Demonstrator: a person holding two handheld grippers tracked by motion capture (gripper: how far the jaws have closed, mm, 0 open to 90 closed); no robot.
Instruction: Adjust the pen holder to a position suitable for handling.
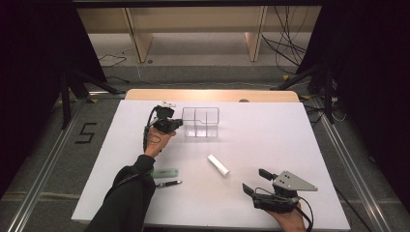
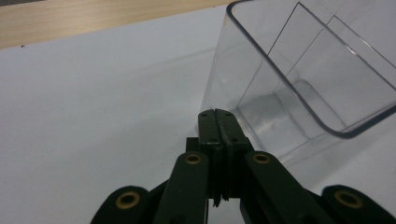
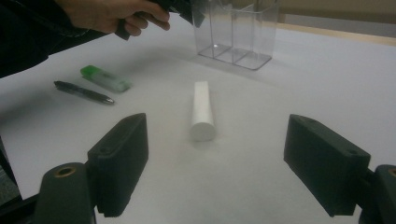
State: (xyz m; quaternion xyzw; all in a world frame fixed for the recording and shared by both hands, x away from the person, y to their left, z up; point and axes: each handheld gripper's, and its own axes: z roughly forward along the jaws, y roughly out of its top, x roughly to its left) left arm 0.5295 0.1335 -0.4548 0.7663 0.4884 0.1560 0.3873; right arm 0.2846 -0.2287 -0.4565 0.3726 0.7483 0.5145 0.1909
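The left claw (image 1: 180, 123), closed flat, touches the clear plastic divided organiser (image 1: 200, 122) far across the white tabletop (image 1: 270, 140). The right claw (image 3: 233, 163), wide, should straddle the white cylinder (image 3: 202, 112) squarely before squeezing.

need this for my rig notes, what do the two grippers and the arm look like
Both grippers are black. The right gripper carries a grey three-cornered plate with small holes, and a black cable trails from it. Its jaws are blocky, with brass-coloured pivots. The left gripper also has a black cable; the left arm wears a dark sleeve.
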